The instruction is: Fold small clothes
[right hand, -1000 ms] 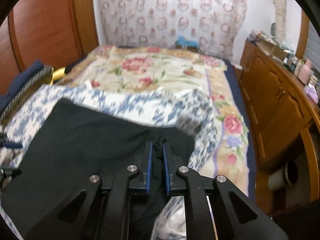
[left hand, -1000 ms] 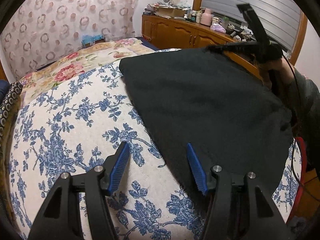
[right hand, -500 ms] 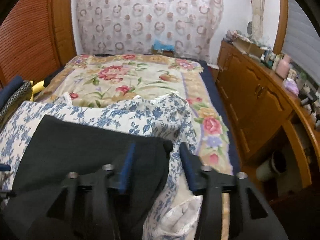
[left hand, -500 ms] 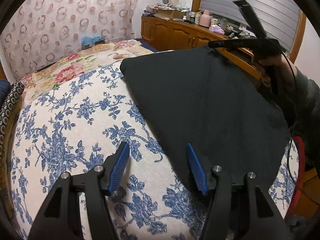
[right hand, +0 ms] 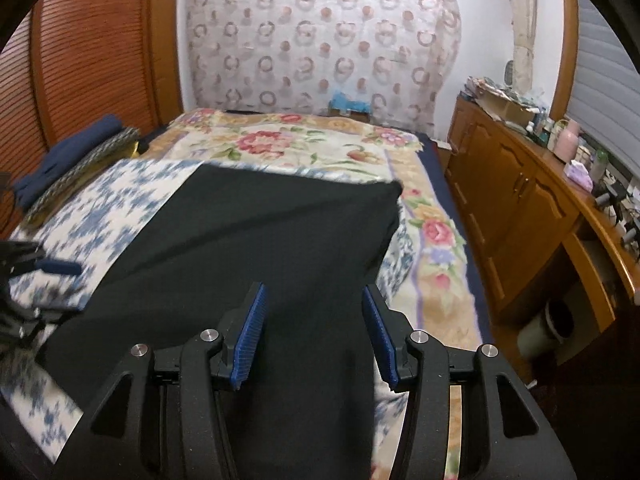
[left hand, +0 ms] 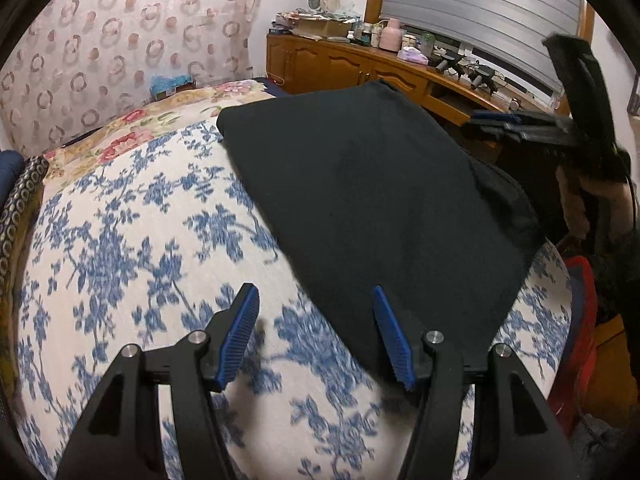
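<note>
While the dark, almost black, flat-folded cloth garment [left hand: 372, 200] lies spread on the white bedspread with a blue flower print [left hand: 132, 248], both hand-held tools hang above it with nothing between their pads. The left gripper [left hand: 316, 332], black-framed with ribbed blue pads, stands about half open; its left pad is over the bedspread and its right pad over the garment's near edge, touching neither as far as can be seen. The right gripper [right hand: 312, 332], of the same make, is likewise parted to roughly half, its jaws poised over the garment's surface and empty. From the left wrist view the right gripper appears at the far right, carried in the person's hand [left hand: 580, 204], clear of the cloth. The garment's far corner reaches the edge of the blue-printed spread, beside a cream quilt with red and pink roses [right hand: 304, 148]. A brown wooden sideboard [right hand: 516, 196] runs along the right wall, its top crowded with small objects.
</note>
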A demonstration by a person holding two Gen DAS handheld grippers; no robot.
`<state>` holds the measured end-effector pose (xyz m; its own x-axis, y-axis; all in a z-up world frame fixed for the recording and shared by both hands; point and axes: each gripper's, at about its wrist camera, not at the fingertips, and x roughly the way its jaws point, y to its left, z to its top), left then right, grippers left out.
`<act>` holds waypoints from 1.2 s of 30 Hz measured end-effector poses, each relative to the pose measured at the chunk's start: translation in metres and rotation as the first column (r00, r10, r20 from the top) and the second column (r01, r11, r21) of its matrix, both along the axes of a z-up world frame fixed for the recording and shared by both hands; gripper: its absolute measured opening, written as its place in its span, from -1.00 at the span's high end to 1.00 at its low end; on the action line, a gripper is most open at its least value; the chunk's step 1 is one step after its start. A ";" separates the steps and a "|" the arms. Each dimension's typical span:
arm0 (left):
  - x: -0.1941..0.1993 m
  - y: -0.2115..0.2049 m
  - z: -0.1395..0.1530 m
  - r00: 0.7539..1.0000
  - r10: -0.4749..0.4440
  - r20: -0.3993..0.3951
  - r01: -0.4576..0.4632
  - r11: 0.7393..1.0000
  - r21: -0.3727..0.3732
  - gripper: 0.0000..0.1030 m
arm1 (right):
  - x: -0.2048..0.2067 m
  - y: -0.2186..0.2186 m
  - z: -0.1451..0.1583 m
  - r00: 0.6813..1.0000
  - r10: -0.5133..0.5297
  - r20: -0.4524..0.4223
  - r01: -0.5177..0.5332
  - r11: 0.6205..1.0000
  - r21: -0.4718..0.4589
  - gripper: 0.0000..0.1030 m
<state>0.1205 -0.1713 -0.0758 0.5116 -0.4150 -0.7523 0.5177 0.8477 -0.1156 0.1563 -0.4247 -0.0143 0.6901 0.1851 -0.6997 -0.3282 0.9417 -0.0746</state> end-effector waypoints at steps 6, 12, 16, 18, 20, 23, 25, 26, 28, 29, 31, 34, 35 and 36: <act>-0.017 0.005 0.001 1.000 0.009 -0.003 -0.010 1.000 -0.014 -0.14 | -0.039 0.013 -0.012 1.000 0.018 -0.017 -0.018 1.000 0.019 0.03; -0.033 0.008 0.007 1.000 -0.017 0.000 0.017 0.998 -0.057 -0.14 | -0.066 0.022 -0.027 0.999 0.025 -0.038 -0.025 1.000 0.018 0.03; -0.039 0.001 0.000 0.998 -0.055 -0.031 0.054 0.997 -0.050 -0.14 | -0.079 0.020 -0.035 0.998 0.030 -0.061 -0.028 0.999 0.038 -0.08; -0.040 -0.004 -0.006 0.996 -0.072 -0.049 0.070 0.997 -0.042 -0.13 | -0.085 0.018 -0.040 0.997 0.032 -0.073 -0.029 0.999 0.043 -0.14; -0.042 -0.008 -0.009 0.994 -0.090 -0.069 0.087 0.995 -0.048 -0.10 | -0.091 0.018 -0.043 0.996 0.037 -0.082 -0.034 0.998 0.044 -0.16; -0.046 -0.014 -0.010 0.991 -0.110 -0.077 0.107 0.993 -0.046 0.00 | -0.098 0.017 -0.044 0.996 0.042 -0.082 -0.038 0.998 0.045 -0.17; -0.048 -0.016 -0.009 0.990 -0.122 -0.078 0.118 0.992 -0.044 0.12 | -0.101 0.015 -0.044 0.995 0.048 -0.083 -0.043 0.997 0.056 -0.19; -0.049 -0.017 -0.009 0.988 -0.130 -0.083 0.126 0.991 -0.053 0.25 | -0.102 0.015 -0.043 0.995 0.050 -0.083 -0.045 0.997 0.061 -0.20; -0.050 -0.019 -0.008 0.986 -0.141 -0.091 0.136 0.989 -0.059 0.54 | -0.104 0.016 -0.044 0.994 0.063 -0.086 -0.057 0.996 0.068 -0.21; -0.050 -0.020 -0.008 0.985 -0.147 -0.095 0.142 0.988 -0.060 0.71 | -0.106 0.018 -0.044 0.994 0.071 -0.086 -0.065 0.996 0.066 -0.23; -0.052 -0.021 -0.003 0.987 -0.143 -0.070 0.139 0.989 -0.056 0.92 | -0.108 0.022 -0.045 0.993 0.081 -0.085 -0.076 0.995 0.057 -0.24; -0.052 -0.018 0.013 0.993 -0.115 -0.007 0.114 0.990 -0.084 0.95 | -0.111 0.025 -0.046 0.991 0.098 -0.089 -0.094 0.994 0.049 -0.25; -0.051 -0.018 0.021 0.995 -0.100 0.024 0.102 0.991 -0.085 0.95 | -0.112 0.027 -0.046 0.990 0.106 -0.094 -0.102 0.994 0.047 -0.25; -0.050 -0.017 0.027 0.995 -0.094 0.043 0.097 0.991 -0.091 0.95 | -0.112 0.028 -0.047 0.989 0.110 -0.100 -0.106 0.994 0.042 -0.25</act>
